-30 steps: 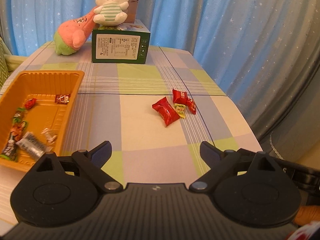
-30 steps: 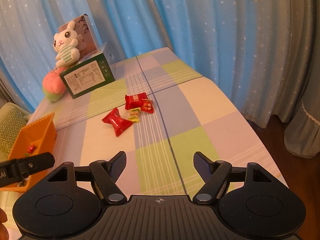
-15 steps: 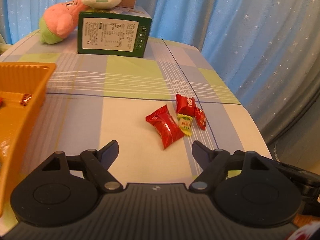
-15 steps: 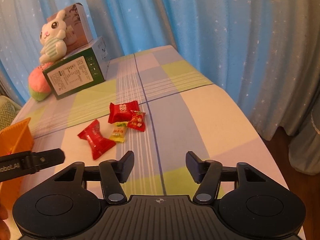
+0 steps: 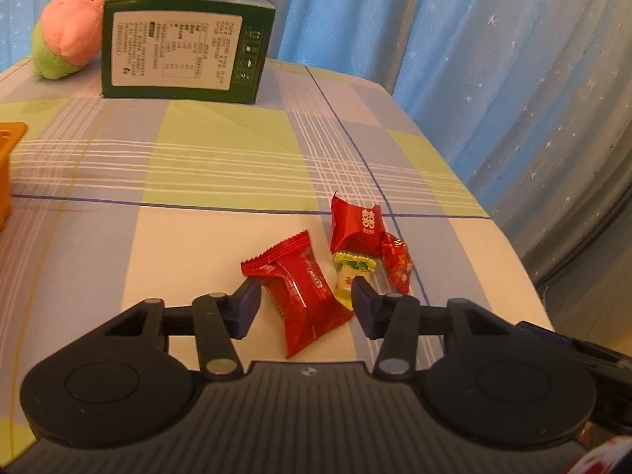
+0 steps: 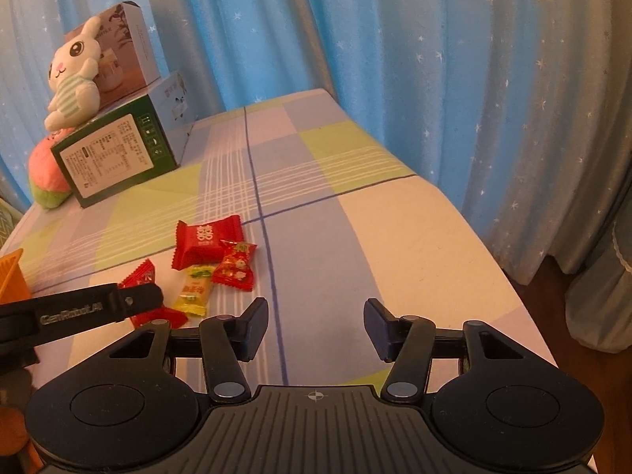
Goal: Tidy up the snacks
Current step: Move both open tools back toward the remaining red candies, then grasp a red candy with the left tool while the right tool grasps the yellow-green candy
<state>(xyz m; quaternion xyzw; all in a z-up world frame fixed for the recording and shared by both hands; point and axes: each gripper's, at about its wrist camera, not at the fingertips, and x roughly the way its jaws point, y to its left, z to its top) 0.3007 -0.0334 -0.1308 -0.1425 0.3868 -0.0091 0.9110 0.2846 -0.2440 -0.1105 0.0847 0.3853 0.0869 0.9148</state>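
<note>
Two handheld grippers were over a table covered with a checked cloth (image 5: 221,158). The left gripper (image 5: 306,300) straddled a long red snack packet (image 5: 304,288) lying on the cloth; its jaws were closing on either side of the packet, and a narrow gap remained at each pad, so the packet was not yet clamped. The right gripper (image 6: 316,326) hovered nearer the table's right edge, jaws apart with only bare cloth between them. Just beyond the long packet lay three more snacks in a tight cluster: a small yellow-green candy (image 5: 351,272), a small red twist-wrapped candy (image 5: 397,262) touching it, and a square red packet with white characters (image 5: 357,227) behind both. At the left edge, a corner of an orange tray (image 5: 10,150) was visible, well apart from the cluster. Farther back stood a green box (image 5: 177,47) with a white printed label, a pink-and-green plush (image 5: 67,39) beside it, and a white rabbit plush (image 6: 73,75) seated on top. Blue star-patterned curtains (image 6: 395,59) closed the background.
</note>
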